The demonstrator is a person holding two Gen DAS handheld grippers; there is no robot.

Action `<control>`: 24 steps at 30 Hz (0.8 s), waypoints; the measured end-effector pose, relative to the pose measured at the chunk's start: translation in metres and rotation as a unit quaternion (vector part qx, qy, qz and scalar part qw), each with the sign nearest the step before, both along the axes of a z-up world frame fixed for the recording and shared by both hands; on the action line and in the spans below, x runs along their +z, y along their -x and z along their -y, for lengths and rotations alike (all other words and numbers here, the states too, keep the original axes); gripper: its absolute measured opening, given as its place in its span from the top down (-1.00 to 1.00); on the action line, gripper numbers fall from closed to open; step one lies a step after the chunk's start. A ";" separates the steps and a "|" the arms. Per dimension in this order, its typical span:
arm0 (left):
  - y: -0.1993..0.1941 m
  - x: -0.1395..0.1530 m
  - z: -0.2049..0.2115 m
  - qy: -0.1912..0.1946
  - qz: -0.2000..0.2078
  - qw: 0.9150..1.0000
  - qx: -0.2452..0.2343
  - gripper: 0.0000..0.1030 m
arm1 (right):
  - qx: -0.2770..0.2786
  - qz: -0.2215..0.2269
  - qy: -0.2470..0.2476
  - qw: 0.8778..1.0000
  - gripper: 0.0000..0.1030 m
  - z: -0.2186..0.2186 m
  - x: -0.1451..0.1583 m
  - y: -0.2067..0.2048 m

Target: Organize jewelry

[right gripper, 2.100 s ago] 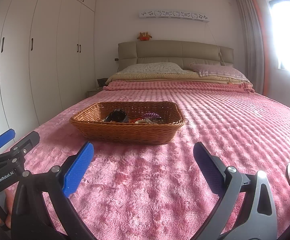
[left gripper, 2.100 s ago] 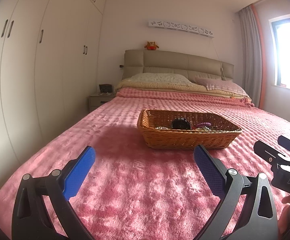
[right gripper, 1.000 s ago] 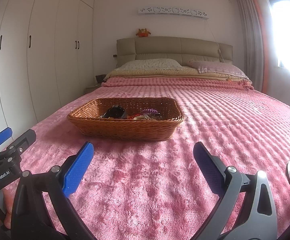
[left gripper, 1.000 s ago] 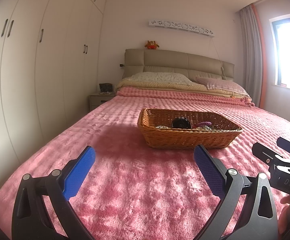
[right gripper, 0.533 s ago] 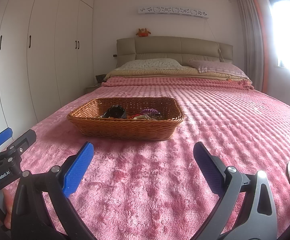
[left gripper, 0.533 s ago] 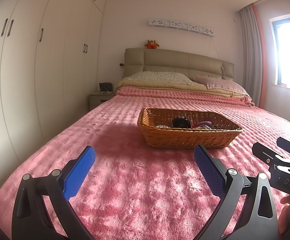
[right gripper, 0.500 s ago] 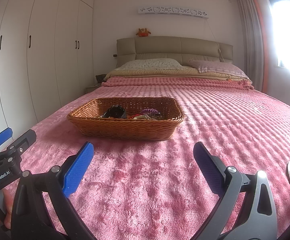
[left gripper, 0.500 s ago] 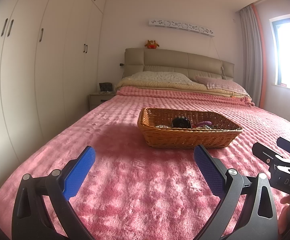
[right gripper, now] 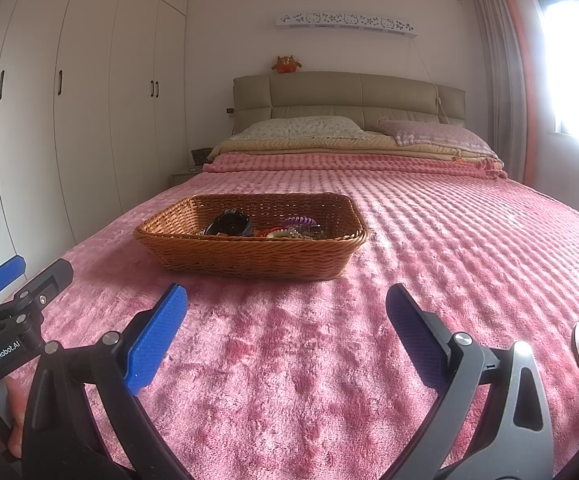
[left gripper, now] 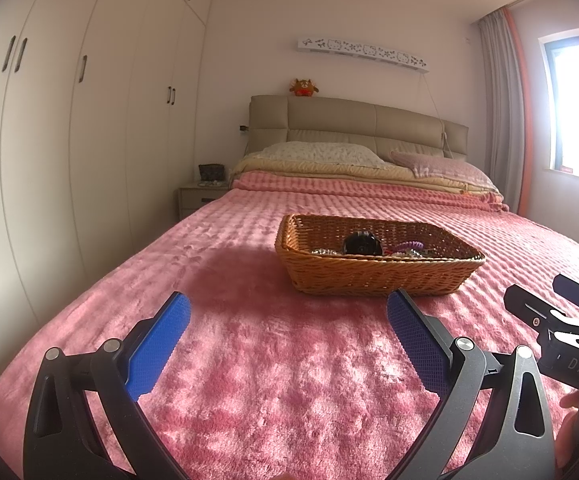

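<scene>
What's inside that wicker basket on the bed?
The basket holds a round black item, a purple coiled band and a tangle of small jewelry. Its near wall hides whatever lies lower down.

Bed: pink plush blanket (left gripper: 273, 360) covers it, beige padded headboard (left gripper: 353, 128) at the far end
Pillows: pale patterned pillow (left gripper: 321, 152) and pink pillow (left gripper: 441, 166) lie side by side against the headboard
Toy: small plush toy (left gripper: 303, 87) sits on top of the headboard
Wardrobe: white doors (left gripper: 89, 120) line the left wall
Nightstand: nightstand (left gripper: 199, 198) stands beside the bed
Window: bright window (left gripper: 577, 108) on the right, grey curtain (left gripper: 501, 128) beside it
Wall: white decorative strip (left gripper: 361, 54) hangs above the headboard
</scene>
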State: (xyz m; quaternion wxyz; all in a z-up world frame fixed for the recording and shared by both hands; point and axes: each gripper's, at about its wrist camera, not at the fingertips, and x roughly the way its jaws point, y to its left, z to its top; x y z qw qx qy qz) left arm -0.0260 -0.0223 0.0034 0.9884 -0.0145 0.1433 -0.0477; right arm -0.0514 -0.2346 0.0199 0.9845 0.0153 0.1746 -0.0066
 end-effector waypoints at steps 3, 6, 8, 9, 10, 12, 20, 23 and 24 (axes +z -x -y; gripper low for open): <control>0.000 0.000 0.001 0.001 -0.002 1.000 0.001 -0.85 | 0.000 0.000 0.000 1.000 -0.85 0.000 0.000 0.000; 0.000 0.000 0.001 0.000 -0.002 1.000 0.001 -0.85 | 0.000 0.000 -0.001 1.000 -0.85 0.000 0.000 0.000; 0.000 0.000 0.001 0.000 -0.002 1.000 0.001 -0.85 | 0.001 -0.001 -0.001 1.000 -0.85 0.000 0.000 0.000; 0.000 0.000 0.001 0.000 -0.002 1.000 0.001 -0.85 | 0.001 -0.001 -0.001 1.000 -0.85 0.001 -0.001 0.000; 0.000 -0.001 0.001 0.000 -0.003 1.000 0.001 -0.85 | 0.001 -0.001 -0.001 1.000 -0.85 0.000 0.000 0.000; -0.001 0.000 0.000 0.001 -0.005 1.000 0.002 -0.85 | 0.001 -0.001 0.000 1.000 -0.85 0.001 -0.001 0.000; -0.001 0.001 -0.002 0.003 -0.009 1.000 0.003 -0.85 | 0.000 -0.001 -0.001 1.000 -0.85 0.000 0.000 0.000; -0.001 0.001 -0.001 0.004 -0.010 1.000 0.003 -0.85 | 0.000 -0.001 -0.001 1.000 -0.85 0.000 0.000 0.000; -0.002 0.001 -0.002 0.003 -0.010 1.000 0.002 -0.85 | 0.000 -0.001 -0.001 1.000 -0.85 0.000 0.000 0.000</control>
